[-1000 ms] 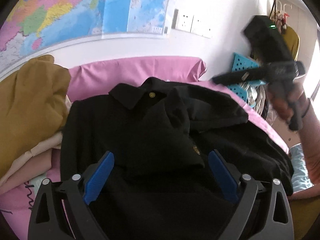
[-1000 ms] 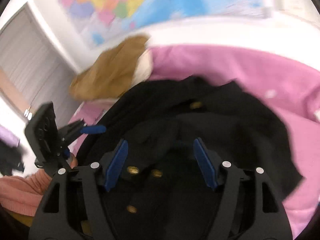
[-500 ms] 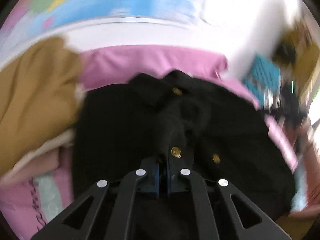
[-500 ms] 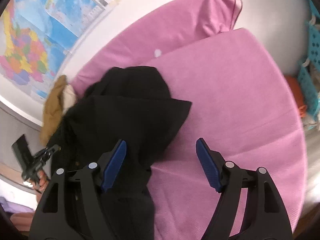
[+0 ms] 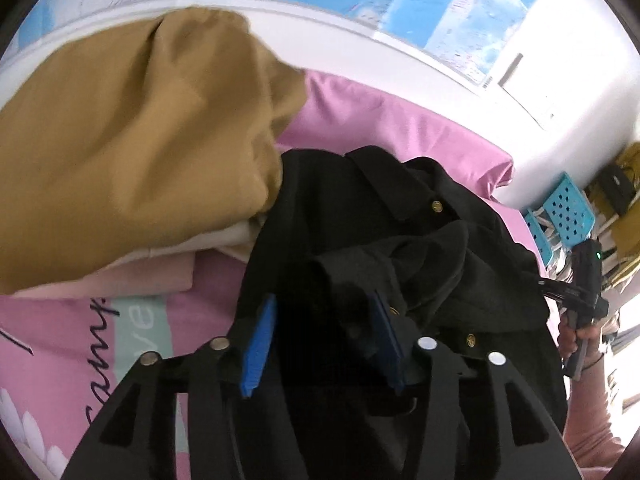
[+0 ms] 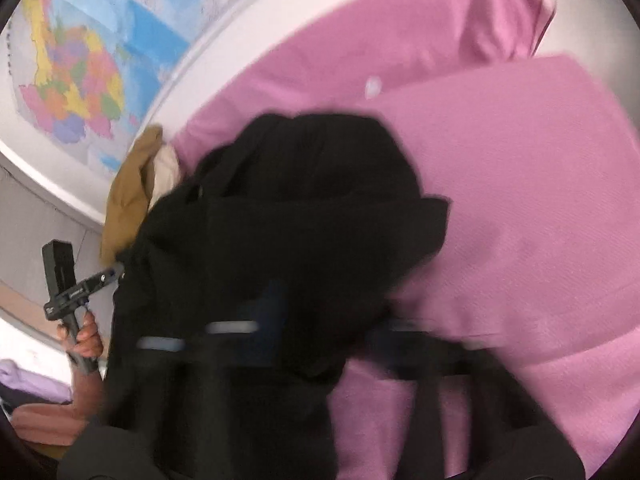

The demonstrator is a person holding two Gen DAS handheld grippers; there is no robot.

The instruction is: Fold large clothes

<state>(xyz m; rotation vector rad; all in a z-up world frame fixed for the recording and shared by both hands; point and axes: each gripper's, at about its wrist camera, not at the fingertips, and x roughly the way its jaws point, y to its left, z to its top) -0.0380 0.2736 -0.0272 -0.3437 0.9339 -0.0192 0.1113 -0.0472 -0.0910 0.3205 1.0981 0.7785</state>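
A black collared shirt with gold buttons lies bunched on the pink bed. My left gripper is open, its blue pads either side of a raised fold of the shirt. In the right wrist view the shirt is a dark heap; my right gripper is motion-blurred at the shirt's near edge, with the jaws apart. The right gripper also shows at the right edge of the left wrist view, and the left gripper shows in the right wrist view.
A mustard garment sits on folded beige and pink clothes at the left. A map hangs on the wall. Blue perforated baskets stand beyond the bed's right end. Bare pink sheet spreads right of the shirt.
My left gripper was shut on the shirt's front half a second ago and is open now, swung left toward the clothes pile. The right gripper moved in closer to the shirt's edge.
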